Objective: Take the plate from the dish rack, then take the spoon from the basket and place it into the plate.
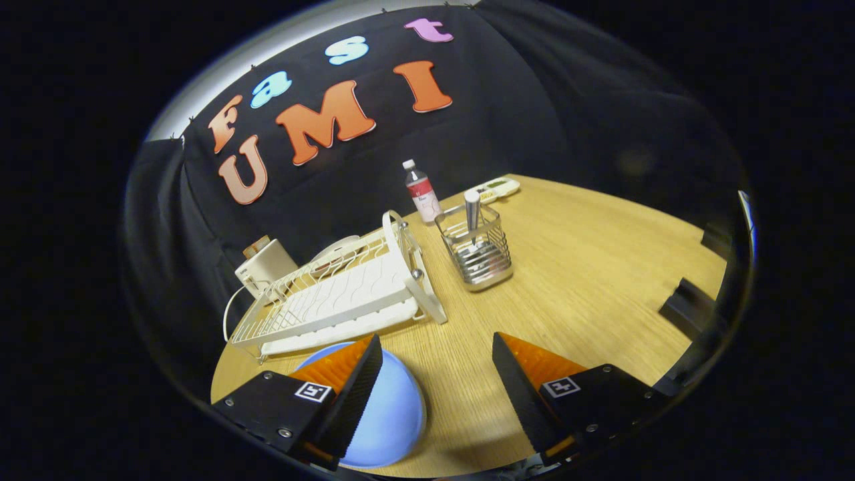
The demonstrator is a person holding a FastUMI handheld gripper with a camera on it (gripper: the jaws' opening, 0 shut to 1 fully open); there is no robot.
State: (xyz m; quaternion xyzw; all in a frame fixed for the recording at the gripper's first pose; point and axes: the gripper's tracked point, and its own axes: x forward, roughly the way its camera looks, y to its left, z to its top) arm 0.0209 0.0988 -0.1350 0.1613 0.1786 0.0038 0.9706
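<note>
Pale wood was what we saw first: a table [601, 267] running away from the gripper toward the black cloth wall. In the gripper view, we found the gripper [437, 367] poised low over the near part of the table, tilted so its two fingers pointed forward and slightly down. The fingers stood wide apart with bare wood between them, gripping nothing. The light blue plate [391, 414] lay flat on the table under and beside the left finger, which covered part of it; the plate was already out of the rack. Just beyond the plate sat the white dish rack [340, 294], its wire frame resting on a white tray, stretching away from the fingers toward the wall. To the right of the rack and beyond the fingers stood the metal wire basket [477, 257], with the spoon [472, 214] upright in it, handle up. Behind the basket we noted a small bottle [421, 192] with a white cap and red label, near the wall.
</note>
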